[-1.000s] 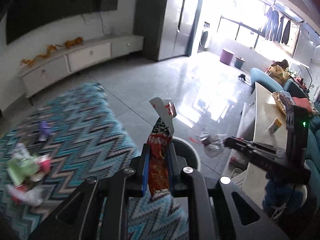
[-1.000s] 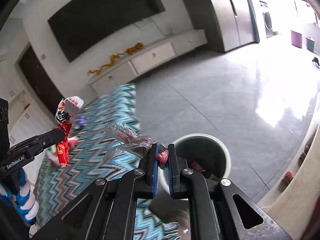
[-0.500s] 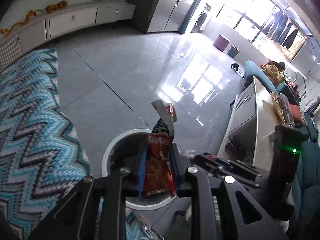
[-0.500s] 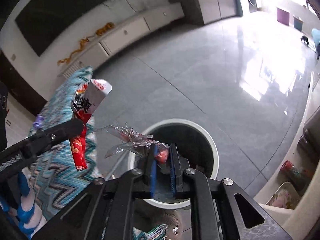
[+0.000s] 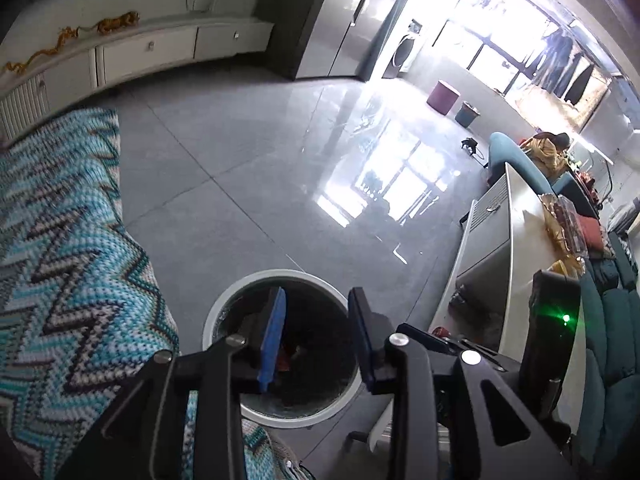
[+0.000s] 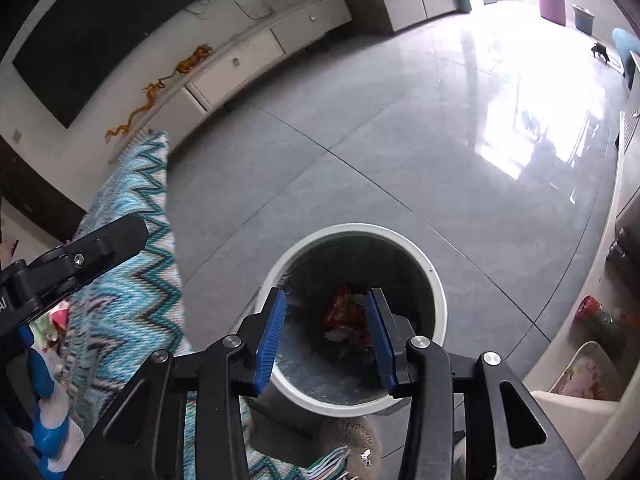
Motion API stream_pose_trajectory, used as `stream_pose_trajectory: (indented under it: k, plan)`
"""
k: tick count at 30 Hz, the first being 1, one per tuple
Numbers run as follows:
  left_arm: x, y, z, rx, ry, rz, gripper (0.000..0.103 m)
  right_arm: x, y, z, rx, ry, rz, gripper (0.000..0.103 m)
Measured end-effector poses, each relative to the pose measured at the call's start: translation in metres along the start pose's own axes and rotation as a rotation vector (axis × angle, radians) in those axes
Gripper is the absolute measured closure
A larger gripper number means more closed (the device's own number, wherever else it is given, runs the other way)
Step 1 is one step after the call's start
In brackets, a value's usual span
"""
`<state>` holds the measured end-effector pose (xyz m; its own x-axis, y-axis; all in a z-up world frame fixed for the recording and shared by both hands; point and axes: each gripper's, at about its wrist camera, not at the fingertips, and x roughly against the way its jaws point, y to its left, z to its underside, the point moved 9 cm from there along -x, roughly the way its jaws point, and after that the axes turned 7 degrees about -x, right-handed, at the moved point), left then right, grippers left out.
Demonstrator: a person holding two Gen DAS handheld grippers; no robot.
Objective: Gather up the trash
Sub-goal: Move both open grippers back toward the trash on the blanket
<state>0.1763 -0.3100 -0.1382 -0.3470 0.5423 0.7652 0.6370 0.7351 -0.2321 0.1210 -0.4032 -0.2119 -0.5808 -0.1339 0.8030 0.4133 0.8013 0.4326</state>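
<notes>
A round white-rimmed trash bin (image 5: 224, 312) stands on the grey floor beside the rug; it also shows in the right wrist view (image 6: 436, 280). My left gripper (image 5: 317, 336) hangs over the bin, open and empty. My right gripper (image 6: 326, 330) is also over the bin, open and empty. A red snack wrapper (image 6: 344, 312) lies inside the bin with other trash; a red scrap (image 5: 286, 354) shows in the left wrist view. The left gripper's black finger (image 6: 100, 240) shows at the left of the right wrist view.
A blue zigzag rug (image 5: 68, 272) lies left of the bin, with more litter (image 6: 50, 326) on it. A low white cabinet (image 5: 492, 256) and teal sofa (image 5: 612, 320) stand to the right. A TV cabinet (image 6: 248, 56) runs along the far wall. A knitted slipper (image 6: 352, 446) sits below the bin.
Both grippers have opened over the bin. The red snack wrapper has left the left gripper and the clear plastic wrapper has left the right; both grippers moved closer over the bin.
</notes>
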Motion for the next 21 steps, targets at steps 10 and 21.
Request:
stream_pose_trajectory:
  k: [10,21]
  plan:
    - [0.101,-0.01,0.006,-0.088,-0.097,-0.056,0.072,0.095,0.049,0.004,0.068,-0.141,-0.095,0.061]
    - [0.232,0.044,0.036,-0.054,-0.243,-0.189,0.072,0.192,0.138,0.024,0.23,-0.262,-0.195,0.061]
